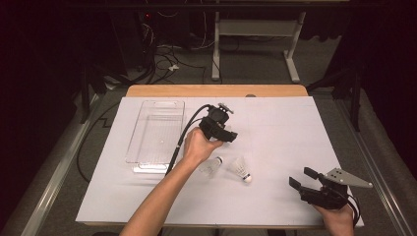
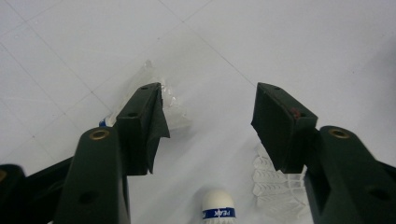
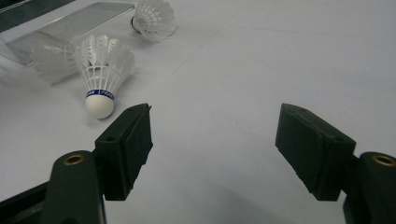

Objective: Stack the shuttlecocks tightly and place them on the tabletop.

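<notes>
Three white shuttlecocks lie on the white sheet. In the high view one shuttlecock (image 1: 211, 166) and a second (image 1: 241, 170) rest near the middle front. My left gripper (image 1: 226, 133) hovers just behind them, open and empty. The left gripper view shows its jaws (image 2: 208, 100) apart over a cork (image 2: 218, 208), feathers (image 2: 275, 186) at the right and a third shuttlecock (image 2: 163, 105) behind the left jaw. My right gripper (image 1: 301, 178) rests at the front right, open and empty. In its view (image 3: 215, 116) the nearest shuttlecock (image 3: 100, 70) lies ahead to the left, another (image 3: 152, 18) farther off.
A clear plastic tray (image 1: 157, 132) sits on the left half of the sheet, empty; its edge (image 3: 70, 23) shows in the right gripper view. The left gripper's cable (image 1: 184, 132) runs along the tray's right side. Wooden table edge (image 1: 216, 91) lies behind.
</notes>
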A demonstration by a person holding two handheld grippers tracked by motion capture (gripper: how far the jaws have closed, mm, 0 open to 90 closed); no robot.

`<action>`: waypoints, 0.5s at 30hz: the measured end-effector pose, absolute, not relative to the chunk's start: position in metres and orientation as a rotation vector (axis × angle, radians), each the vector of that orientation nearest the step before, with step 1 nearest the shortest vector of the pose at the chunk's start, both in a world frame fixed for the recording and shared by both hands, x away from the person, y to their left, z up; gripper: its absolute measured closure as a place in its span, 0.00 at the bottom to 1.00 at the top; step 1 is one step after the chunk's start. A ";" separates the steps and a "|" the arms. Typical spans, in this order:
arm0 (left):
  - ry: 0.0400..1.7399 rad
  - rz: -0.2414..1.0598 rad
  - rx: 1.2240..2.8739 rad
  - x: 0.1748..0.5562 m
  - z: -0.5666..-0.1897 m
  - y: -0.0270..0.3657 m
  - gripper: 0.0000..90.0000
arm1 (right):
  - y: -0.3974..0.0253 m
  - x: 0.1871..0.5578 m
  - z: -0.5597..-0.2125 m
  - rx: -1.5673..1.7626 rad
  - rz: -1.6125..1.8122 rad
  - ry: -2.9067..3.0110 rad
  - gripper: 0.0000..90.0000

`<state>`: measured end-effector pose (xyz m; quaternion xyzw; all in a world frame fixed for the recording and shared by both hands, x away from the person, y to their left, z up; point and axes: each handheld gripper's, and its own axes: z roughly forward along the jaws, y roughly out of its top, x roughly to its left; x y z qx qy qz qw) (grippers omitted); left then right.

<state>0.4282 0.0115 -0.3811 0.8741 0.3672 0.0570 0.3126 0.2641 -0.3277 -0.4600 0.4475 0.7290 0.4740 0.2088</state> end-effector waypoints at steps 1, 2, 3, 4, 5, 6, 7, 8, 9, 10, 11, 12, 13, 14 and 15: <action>0.970 0.152 2.304 0.428 -0.381 0.013 0.48 | -0.328 0.264 -0.460 1.245 1.318 2.029 0.30; 0.973 0.153 2.305 0.427 -0.381 0.014 0.47 | -0.328 0.264 -0.460 1.246 1.318 2.029 0.30; 0.974 0.157 2.306 0.426 -0.381 0.015 0.47 | -0.328 0.264 -0.460 1.246 1.318 2.028 0.30; 0.978 0.159 2.307 0.426 -0.380 0.017 0.47 | -0.328 0.264 -0.460 1.245 1.317 2.029 0.30; 0.979 0.162 2.305 0.425 -0.380 0.018 0.46 | -0.328 0.264 -0.460 1.246 1.318 2.029 0.30; 0.981 0.162 2.307 0.425 -0.380 0.019 0.46 | -0.328 0.264 -0.460 1.245 1.318 2.029 0.30; 0.983 0.167 2.307 0.424 -0.380 0.020 0.46 | -0.328 0.264 -0.460 1.245 1.317 2.029 0.30; 0.985 0.172 2.309 0.423 -0.379 0.021 0.46 | -0.328 0.264 -0.460 1.247 1.318 2.028 0.30; 0.985 0.175 2.311 0.423 -0.379 0.022 0.46 | -0.328 0.264 -0.460 1.247 1.317 2.029 0.30; 0.987 0.179 2.314 0.422 -0.379 0.023 0.46 | -0.327 0.264 -0.460 1.246 1.317 2.029 0.30; 0.990 0.183 2.316 0.421 -0.379 0.024 0.46 | -0.327 0.264 -0.460 1.245 1.317 2.029 0.30; 0.993 0.185 2.316 0.421 -0.379 0.025 0.45 | -0.327 0.264 -0.460 1.246 1.316 2.029 0.30; 0.994 0.186 2.316 0.421 -0.379 0.026 0.45 | -0.327 0.264 -0.460 1.246 1.316 2.029 0.30; 0.997 0.187 2.315 0.420 -0.379 0.027 0.45 | -0.328 0.264 -0.460 1.246 1.316 2.028 0.30; 0.998 0.185 2.319 0.420 -0.379 0.028 0.45 | -0.328 0.264 -0.460 1.247 1.316 2.028 0.30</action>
